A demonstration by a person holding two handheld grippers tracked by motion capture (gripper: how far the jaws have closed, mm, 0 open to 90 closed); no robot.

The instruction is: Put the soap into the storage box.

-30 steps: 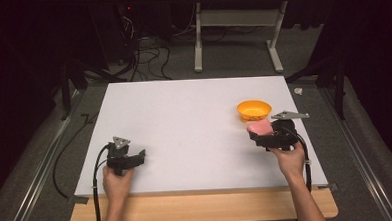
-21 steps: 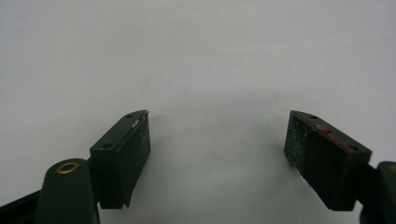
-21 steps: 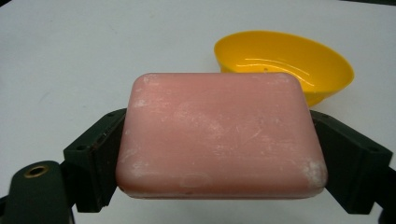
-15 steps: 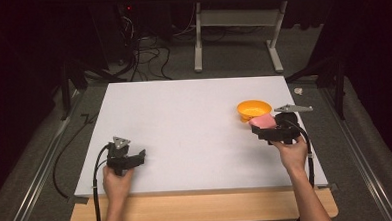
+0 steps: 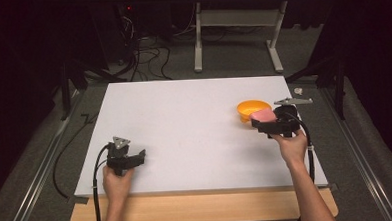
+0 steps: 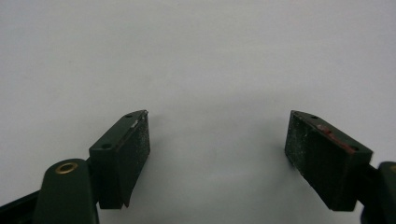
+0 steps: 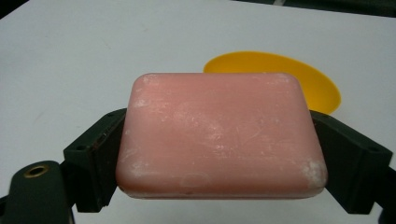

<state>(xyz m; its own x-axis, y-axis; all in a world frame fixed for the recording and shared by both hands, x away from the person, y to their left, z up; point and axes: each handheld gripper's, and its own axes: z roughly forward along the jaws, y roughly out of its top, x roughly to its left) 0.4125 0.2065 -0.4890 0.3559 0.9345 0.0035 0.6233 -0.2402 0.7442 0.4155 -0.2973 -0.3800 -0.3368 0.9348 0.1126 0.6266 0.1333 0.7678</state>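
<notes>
1. Clamping the pink soap bar (image 7: pixel 219 135) by its sides, the right hand-held gripper (image 5: pixel 277 124) holds it just beside the yellow bowl (image 5: pixel 251 108).
2. Smooth soap could slip out onto the bench (image 5: pixel 184 126).
3. Left hand-held gripper (image 6: pixel 217 154) rests with jaws apart, empty.

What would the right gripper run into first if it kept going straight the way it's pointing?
Probably the orange bowl. The right gripper, shut on the pink soap bar, points at it; the gap between them is hard to judge.

Both tools black: left tool (image 5: pixel 136 158), right tool (image 5: pixel 259 127). Grey triangular top plates, trailing black cables, brass-ringed holes, grainy pads (image 6: pixel 137 142). Forearms unsleeved.
</notes>
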